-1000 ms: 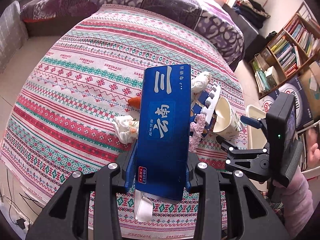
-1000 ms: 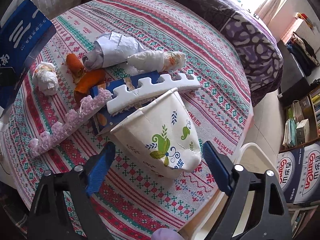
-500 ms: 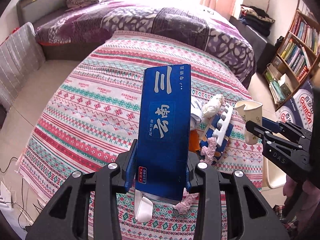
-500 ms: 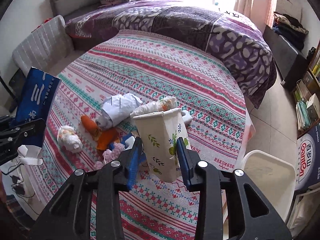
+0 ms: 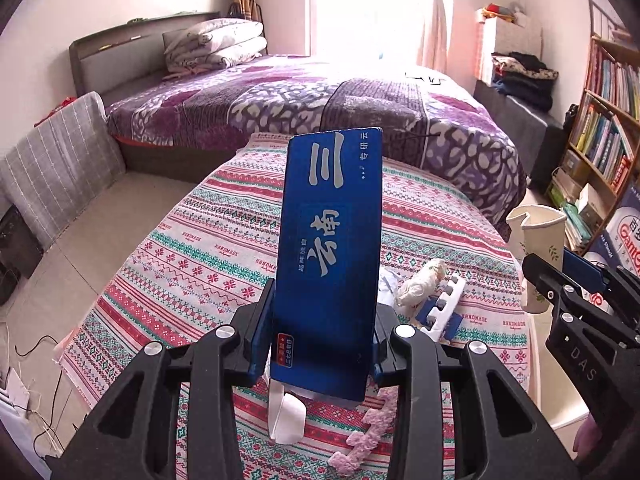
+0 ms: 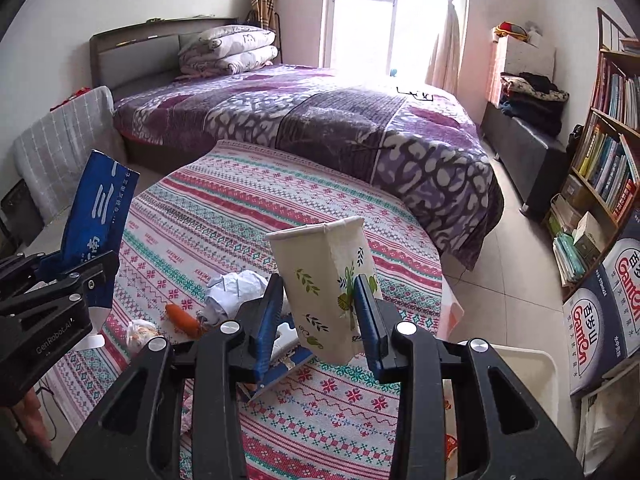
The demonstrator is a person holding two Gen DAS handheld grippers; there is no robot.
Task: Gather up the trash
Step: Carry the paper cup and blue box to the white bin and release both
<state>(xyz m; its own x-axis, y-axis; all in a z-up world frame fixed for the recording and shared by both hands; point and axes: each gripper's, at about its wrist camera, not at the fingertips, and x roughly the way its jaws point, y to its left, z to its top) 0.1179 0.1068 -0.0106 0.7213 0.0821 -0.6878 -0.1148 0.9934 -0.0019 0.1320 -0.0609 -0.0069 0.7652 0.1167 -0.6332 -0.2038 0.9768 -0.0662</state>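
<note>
purple bed [image 6: 360, 120], folded quilts [image 6: 228, 50], bookshelf [image 6: 604, 160], window [image 6: 360, 12]

Blue carton [image 5: 330, 256] upright in left tongs [image 5: 320, 344], squashed leaf-print paper cup [image 6: 326, 288] upright in right tongs [image 6: 318, 316]

Both grippers, left gripper [image 5: 320, 344] and right gripper [image 6: 318, 320], were black with blue pads [image 6: 267, 320], silver screws [image 5: 226, 332] (white "DAS" lettering).

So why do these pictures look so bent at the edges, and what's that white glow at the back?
Both views are fisheye: black corners, and the bookshelf bows. In the right wrist view the window is blown out white by daylight; in the left wrist view the same glare washes over the bed. The blue box and paper cup stay sharp.
</note>
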